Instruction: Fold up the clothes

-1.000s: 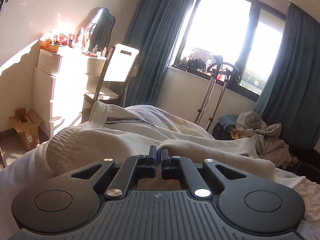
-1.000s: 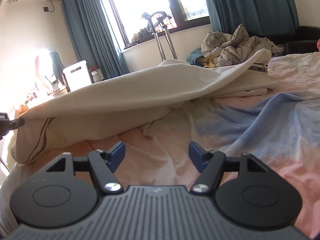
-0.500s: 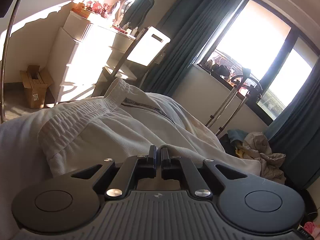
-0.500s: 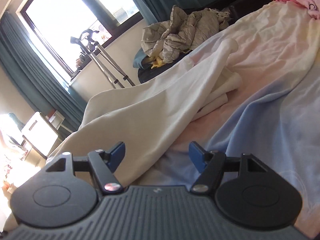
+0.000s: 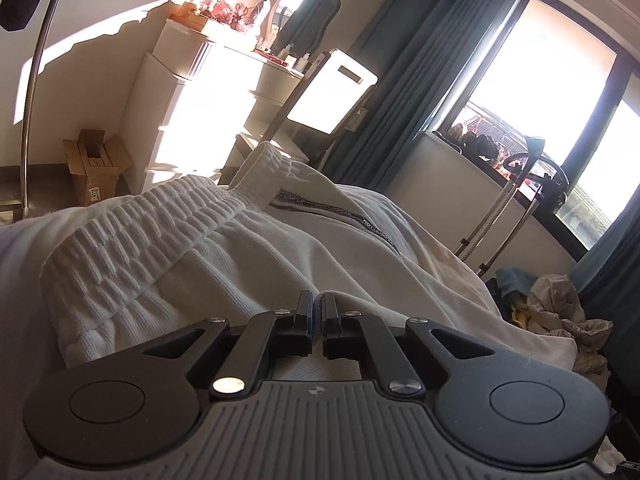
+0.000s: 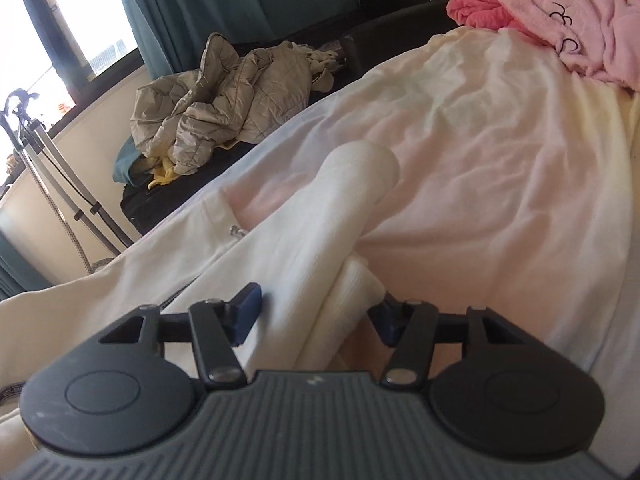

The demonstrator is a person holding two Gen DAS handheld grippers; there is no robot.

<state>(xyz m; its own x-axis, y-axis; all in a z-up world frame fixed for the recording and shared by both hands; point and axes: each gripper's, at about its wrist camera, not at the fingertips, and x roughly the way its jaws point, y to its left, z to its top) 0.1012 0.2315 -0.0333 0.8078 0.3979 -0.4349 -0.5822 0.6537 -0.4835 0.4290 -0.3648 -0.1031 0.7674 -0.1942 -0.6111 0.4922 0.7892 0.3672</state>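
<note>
Left wrist view: jaws pinching cream trousers [image 5: 280, 256], side tape lettered "SIMPLE"; right jaws spread astride a leg

A white dresser [image 5: 192, 92] stands far left beside a cardboard box [image 5: 94, 168]. Teal curtains [image 5: 404, 80] frame the window [image 5: 552, 80]. A pink robe [image 6: 568, 12] lies far right; a grey quilt [image 6: 232, 92] is heaped beyond the bed [image 6: 520, 184].

Ahead of your right gripper [image 6: 314, 314], the white trousers [image 6: 320, 232] run forward between its spread fingers; open bedsheet [image 6: 500, 200] lies to their right, bounded far off by a pink robe [image 6: 580, 20]. Your left gripper [image 5: 318, 312] faces bunched waistband [image 5: 152, 240], with a chair [image 5: 320, 92] and dresser [image 5: 208, 92] beyond.
</note>
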